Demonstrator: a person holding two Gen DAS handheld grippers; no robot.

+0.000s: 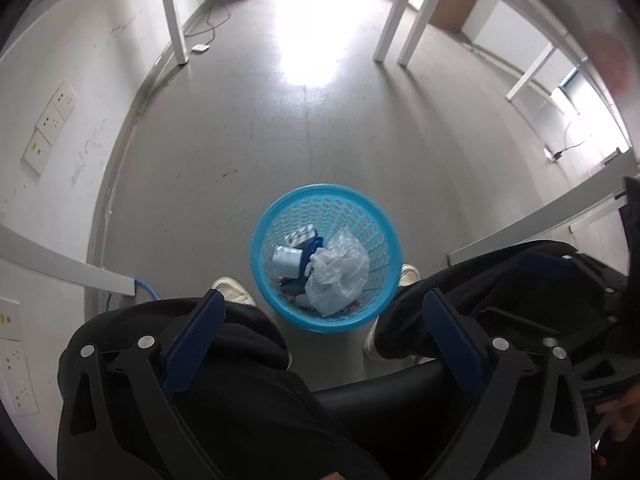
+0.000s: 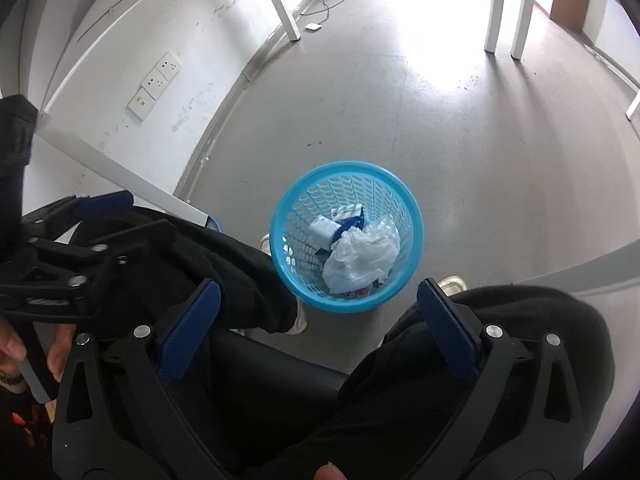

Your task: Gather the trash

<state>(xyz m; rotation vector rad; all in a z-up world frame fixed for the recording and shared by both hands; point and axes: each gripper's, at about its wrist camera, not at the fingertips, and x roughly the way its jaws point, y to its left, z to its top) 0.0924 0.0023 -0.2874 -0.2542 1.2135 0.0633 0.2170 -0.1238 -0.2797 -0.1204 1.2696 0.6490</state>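
Observation:
A blue plastic mesh bin (image 1: 276, 216) stands on the grey floor between the seated person's feet; it also shows in the right wrist view (image 2: 414, 216). Inside lie a crumpled clear plastic bag (image 1: 338, 272) (image 2: 360, 256), a white box (image 1: 287, 261) (image 2: 323, 230) and other small scraps. My left gripper (image 1: 326, 300) is open and empty, held above the person's knees, well above the bin. My right gripper (image 2: 320, 288) is open and empty too, also above the bin. The left gripper's body shows at the left of the right wrist view.
The person's black-trousered legs (image 1: 248, 360) and a black chair seat (image 2: 280, 368) fill the foreground. A white wall with sockets (image 1: 50, 124) runs on the left. White table legs (image 1: 390, 16) stand farther back. A cable and adapter (image 1: 200, 47) lie by the wall.

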